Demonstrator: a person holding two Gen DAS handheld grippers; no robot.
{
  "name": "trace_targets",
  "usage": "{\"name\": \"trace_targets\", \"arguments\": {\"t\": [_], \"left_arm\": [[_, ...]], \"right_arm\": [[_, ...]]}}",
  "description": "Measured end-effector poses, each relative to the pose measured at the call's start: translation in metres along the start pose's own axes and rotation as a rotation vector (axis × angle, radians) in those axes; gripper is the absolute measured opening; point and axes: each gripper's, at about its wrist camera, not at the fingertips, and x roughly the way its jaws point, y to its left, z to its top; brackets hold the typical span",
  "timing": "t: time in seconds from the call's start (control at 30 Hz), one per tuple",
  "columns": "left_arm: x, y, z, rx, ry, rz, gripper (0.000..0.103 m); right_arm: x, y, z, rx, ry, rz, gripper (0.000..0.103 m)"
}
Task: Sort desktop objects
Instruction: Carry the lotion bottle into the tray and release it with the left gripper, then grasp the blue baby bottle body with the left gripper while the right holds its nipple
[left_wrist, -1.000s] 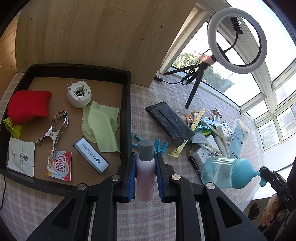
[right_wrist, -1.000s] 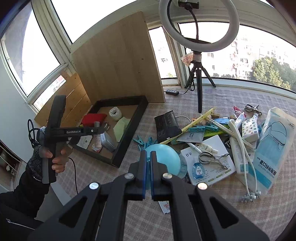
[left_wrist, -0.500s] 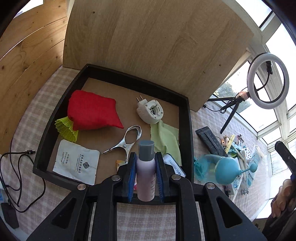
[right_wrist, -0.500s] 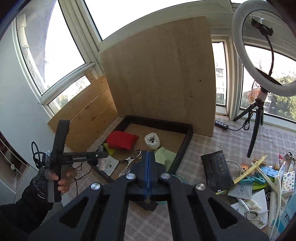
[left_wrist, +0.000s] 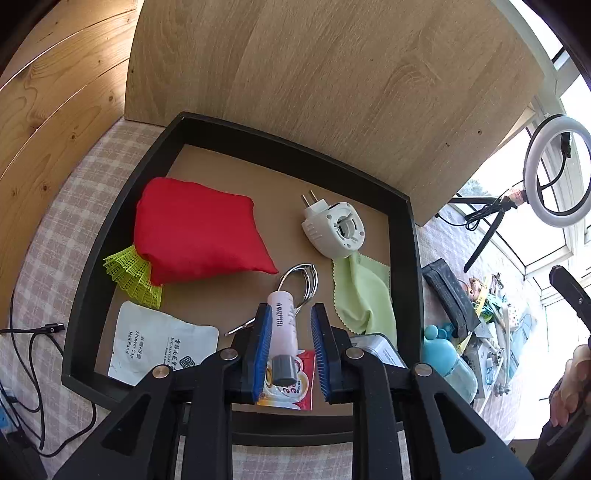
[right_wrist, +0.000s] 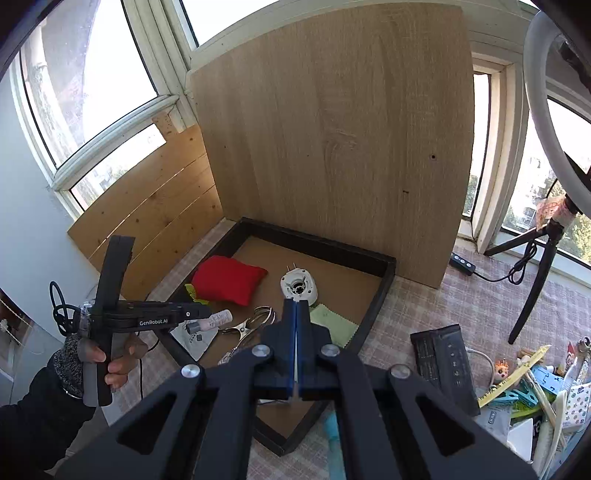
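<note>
The bench (right_wrist: 424, 302) has a checked cloth, with clutter heaped at its right end. On it sits the black tray (left_wrist: 122, 206), backed by a wood board (left_wrist: 332, 81), where I sort things. Inside lie a red pouch (left_wrist: 199, 229), a green cloth (left_wrist: 364, 291), a white plug (left_wrist: 334, 229) and a metal clip (left_wrist: 301, 282). My left tongs (left_wrist: 290, 350) hang over the tray's near side, jaws opening; the pink bottle (left_wrist: 282, 332) is between them, tipped cap-down and coming free. To drop it cleanly I'd keep low and let the jaws spread fully, so it lands flat by the clip instead of rolling. My right tongs (right_wrist: 296, 343) are clenched, apparently on a blue bottle (left_wrist: 445, 354); I'd hold that clear until the left withdraws
</note>
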Motion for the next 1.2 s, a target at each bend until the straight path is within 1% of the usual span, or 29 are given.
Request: {"name": "trace_targets", "arguments": {"t": [0.03,0.07,0.1,0.2,0.27,0.43,0.53,0.6,0.7,0.87,1.03,1.2], "left_arm": [[0.0,0.0,0.001,-0.005,-0.002,0.004,0.046],[-0.001,-0.001,0.001,-0.006,-0.009,0.005,0.047],[-0.002,-0.001,0.001,-0.005,-0.011,0.004,0.047],[-0.007,-0.005,-0.002,0.002,-0.02,-0.002,0.047],[-0.011,-0.009,-0.006,0.01,-0.025,-0.007,0.047],[-0.022,-0.029,-0.019,0.035,-0.031,-0.048,0.046],[-0.03,-0.043,-0.029,0.061,-0.033,-0.069,0.045],[-0.035,-0.054,-0.037,0.08,-0.028,-0.081,0.045],[-0.041,-0.065,-0.052,0.096,-0.021,-0.092,0.045],[-0.047,-0.079,-0.083,0.115,-0.006,-0.099,0.045],[-0.042,-0.088,-0.121,0.107,0.026,-0.094,0.045],[-0.035,-0.092,-0.145,0.055,0.029,-0.085,0.045]], "right_arm": [[0.0,-0.003,-0.002,0.003,0.003,-0.006,0.0],[-0.001,-0.005,-0.004,0.007,0.005,-0.014,0.001],[-0.001,-0.008,-0.006,0.01,0.005,-0.024,0.001],[-0.005,-0.017,-0.014,0.016,0.008,-0.056,0.011],[-0.009,-0.022,-0.021,0.016,0.014,-0.076,0.021],[-0.026,-0.039,-0.045,0.018,0.032,-0.114,0.028],[-0.03,-0.049,-0.059,0.012,0.072,-0.093,0.029],[-0.025,-0.049,-0.067,-0.023,0.111,-0.078,0.029],[-0.002,-0.039,-0.078,-0.125,0.2,-0.066,0.029],[0.05,-0.021,-0.089,-0.285,0.353,-0.071,0.029],[0.095,-0.018,-0.085,-0.354,0.453,-0.028,0.029],[0.129,-0.015,-0.081,-0.431,0.544,0.001,0.029]]}}
